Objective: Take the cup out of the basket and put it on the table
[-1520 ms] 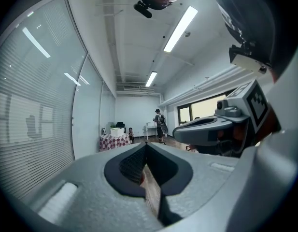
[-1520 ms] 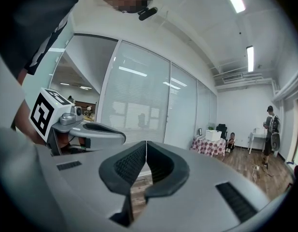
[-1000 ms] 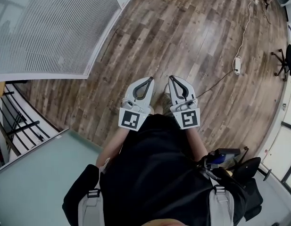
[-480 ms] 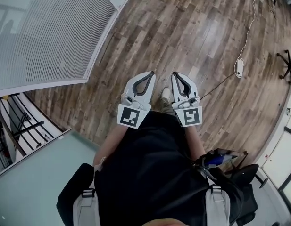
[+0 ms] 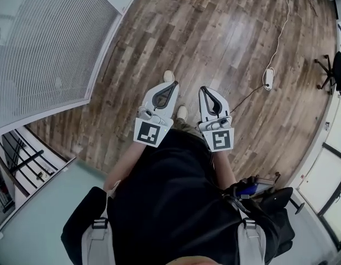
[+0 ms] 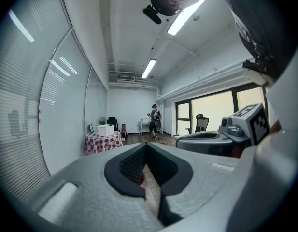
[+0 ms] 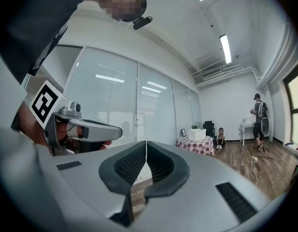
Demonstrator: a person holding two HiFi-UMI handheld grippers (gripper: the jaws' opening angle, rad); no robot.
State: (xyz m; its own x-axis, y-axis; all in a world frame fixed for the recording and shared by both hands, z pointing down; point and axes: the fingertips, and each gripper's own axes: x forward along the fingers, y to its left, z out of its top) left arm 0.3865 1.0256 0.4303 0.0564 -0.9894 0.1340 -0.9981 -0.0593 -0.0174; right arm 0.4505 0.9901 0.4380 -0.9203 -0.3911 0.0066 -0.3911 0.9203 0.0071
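No cup shows in any view. A table with a red-checked cloth stands far off by the glass wall. A white box-shaped container sits on it. My left gripper is shut with nothing between its jaws, held out level in front of the person's body. Beside it my right gripper is also shut and empty. Both hang over the wooden floor, far from the table.
A glass partition with blinds runs along the left. A cable with a white power strip lies on the floor to the right. At the far end a person stands by a white desk and another sits on the floor.
The floor and the glass wall have slid through the head view as the person walks forward. Both grippers stay shut and side by side. A shoe now shows ahead of the left gripper.
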